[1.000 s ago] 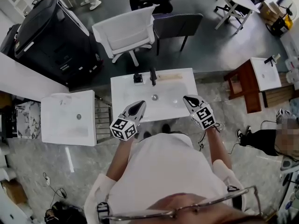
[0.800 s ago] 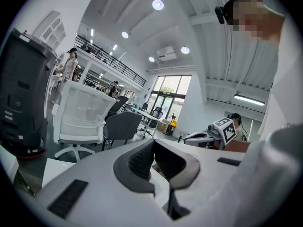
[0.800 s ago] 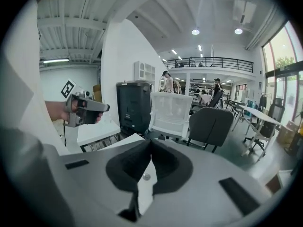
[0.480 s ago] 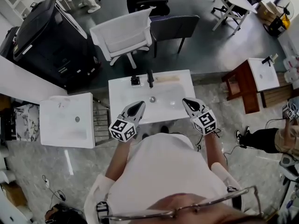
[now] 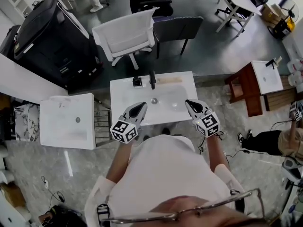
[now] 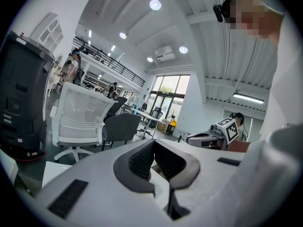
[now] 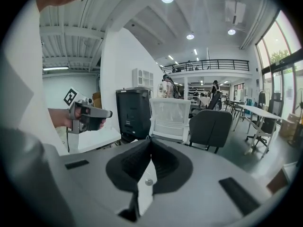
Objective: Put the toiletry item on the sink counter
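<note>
The white sink counter (image 5: 127, 109) stands just in front of me, with a black faucet (image 5: 152, 78) at its back rim. A pale tan, long item (image 5: 169, 79) lies on that rim right of the faucet, and a small black item (image 5: 137, 82) sits left of it. My left gripper (image 5: 140, 106) hovers over the counter's front left, shut, with nothing in it. My right gripper (image 5: 190, 101) hovers over the front right, also shut and empty. Each gripper view shows its own pads meeting: the left gripper (image 6: 152, 144) and the right gripper (image 7: 150, 142).
A second white sink unit (image 5: 66, 119) stands to the left. Behind the counter are a white office chair (image 5: 125, 34), a dark chair (image 5: 177, 27) and a black machine (image 5: 47, 37). At right stands a brown stand (image 5: 244, 86) with a small white basin (image 5: 267, 74).
Both grippers keep the same place over the counter's front edge and stay shut. The head view has shifted slightly.
</note>
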`<state>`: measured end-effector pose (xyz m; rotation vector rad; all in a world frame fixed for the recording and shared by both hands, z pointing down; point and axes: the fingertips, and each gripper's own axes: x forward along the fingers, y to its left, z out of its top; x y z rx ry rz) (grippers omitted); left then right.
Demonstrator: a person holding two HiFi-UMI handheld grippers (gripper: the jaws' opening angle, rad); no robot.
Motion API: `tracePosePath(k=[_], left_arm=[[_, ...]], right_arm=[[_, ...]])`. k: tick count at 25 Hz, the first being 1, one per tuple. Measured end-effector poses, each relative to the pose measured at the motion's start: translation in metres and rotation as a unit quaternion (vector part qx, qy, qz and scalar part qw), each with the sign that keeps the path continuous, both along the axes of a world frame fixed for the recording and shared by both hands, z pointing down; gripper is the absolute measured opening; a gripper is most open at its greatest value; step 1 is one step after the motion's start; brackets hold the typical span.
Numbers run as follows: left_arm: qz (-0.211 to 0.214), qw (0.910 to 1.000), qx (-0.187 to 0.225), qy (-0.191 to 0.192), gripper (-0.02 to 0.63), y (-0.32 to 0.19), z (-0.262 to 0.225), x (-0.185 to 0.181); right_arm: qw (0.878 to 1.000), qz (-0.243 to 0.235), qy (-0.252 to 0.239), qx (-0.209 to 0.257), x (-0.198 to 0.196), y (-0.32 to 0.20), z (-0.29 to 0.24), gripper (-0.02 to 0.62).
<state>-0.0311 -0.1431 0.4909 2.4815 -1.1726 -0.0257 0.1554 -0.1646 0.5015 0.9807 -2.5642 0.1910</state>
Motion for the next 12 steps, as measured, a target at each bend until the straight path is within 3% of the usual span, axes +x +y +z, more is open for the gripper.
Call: tracePosePath(k=[12], left_arm=[[-0.003, 1.0000, -0.007, 0.001, 0.005, 0.0042, 0.0053, 0.0004]], right_arm=[[1.000, -0.001, -0.002, 0.000, -0.0002, 0.0031, 0.0006, 0.006]])
